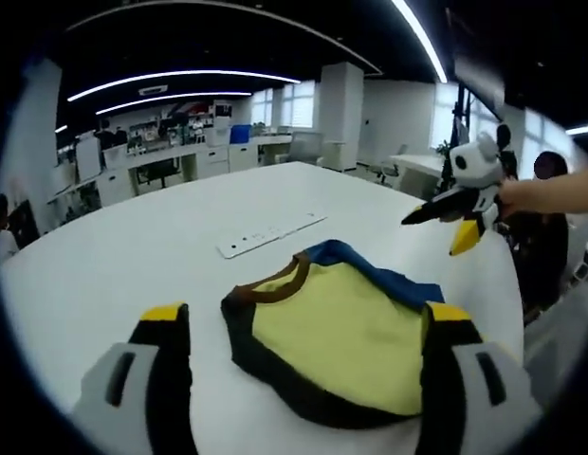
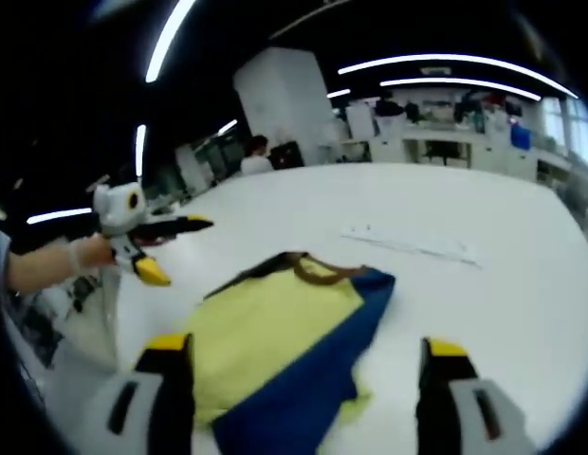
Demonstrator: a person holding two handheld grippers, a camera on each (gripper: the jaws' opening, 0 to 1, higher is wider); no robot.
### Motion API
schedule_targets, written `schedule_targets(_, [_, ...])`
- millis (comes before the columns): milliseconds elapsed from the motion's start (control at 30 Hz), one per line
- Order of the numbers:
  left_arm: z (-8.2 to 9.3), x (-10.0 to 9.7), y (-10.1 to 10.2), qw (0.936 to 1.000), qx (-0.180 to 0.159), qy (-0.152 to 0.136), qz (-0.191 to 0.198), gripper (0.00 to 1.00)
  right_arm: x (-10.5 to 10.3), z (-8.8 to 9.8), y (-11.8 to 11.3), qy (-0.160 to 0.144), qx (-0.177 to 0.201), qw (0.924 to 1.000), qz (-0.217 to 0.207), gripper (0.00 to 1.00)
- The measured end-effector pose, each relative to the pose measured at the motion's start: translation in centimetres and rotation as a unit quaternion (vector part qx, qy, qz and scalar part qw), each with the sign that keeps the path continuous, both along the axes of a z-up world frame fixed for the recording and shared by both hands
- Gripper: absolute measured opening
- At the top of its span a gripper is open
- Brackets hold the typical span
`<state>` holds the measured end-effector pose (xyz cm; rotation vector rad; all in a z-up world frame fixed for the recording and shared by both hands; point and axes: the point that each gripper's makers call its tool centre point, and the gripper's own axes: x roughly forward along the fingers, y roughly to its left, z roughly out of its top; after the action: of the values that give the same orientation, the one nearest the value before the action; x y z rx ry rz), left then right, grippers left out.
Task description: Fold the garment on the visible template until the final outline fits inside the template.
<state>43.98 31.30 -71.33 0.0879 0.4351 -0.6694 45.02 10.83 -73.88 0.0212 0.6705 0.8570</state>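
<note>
A folded garment [image 1: 341,332] lies on the white table [image 1: 133,256], yellow with a dark brown collar and hem and a blue layer along its far side. My left gripper [image 1: 308,318] hovers open just before it, its yellow-tipped jaws wide on either side of the cloth. In the left gripper view my right gripper [image 1: 434,235] hangs open above the table's right edge, held by a hand [image 1: 550,194]. In the right gripper view the garment [image 2: 266,332] shows its blue flap toward me, and my right gripper [image 2: 306,346] is open over it. My left gripper [image 2: 185,252] hangs open at the left.
A flat white strip [image 1: 266,235] lies on the table beyond the garment, also the strip [image 2: 417,246]. The table edge [image 2: 95,351] drops off close to the garment's left. Office desks, a pillar [image 2: 289,104] and a person [image 2: 256,152] stand far behind.
</note>
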Motion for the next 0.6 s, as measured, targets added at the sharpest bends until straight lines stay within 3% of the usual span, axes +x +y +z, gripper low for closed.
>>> schedule_targets(67, [0.4,-0.9,-0.1,1.0,0.0,-0.001,-0.001,0.99,-1.3,0.5,-0.2,0.0,0.003,1.0,-0.005,0.99])
schedule_targets(400, [2.1,-4.2,-0.4,0.9998,-0.006,-0.02,0.001,0.97,-2.5,1.4,-1.6,-0.009,0.026,0.9993,-0.025,0.96])
schedule_targets(600, [2.4,-6.3,-1.0,0.9996,-0.007,-0.028,-0.005,0.95,-3.6,0.3,-2.0,0.001,0.026,0.9992,-0.03,0.94])
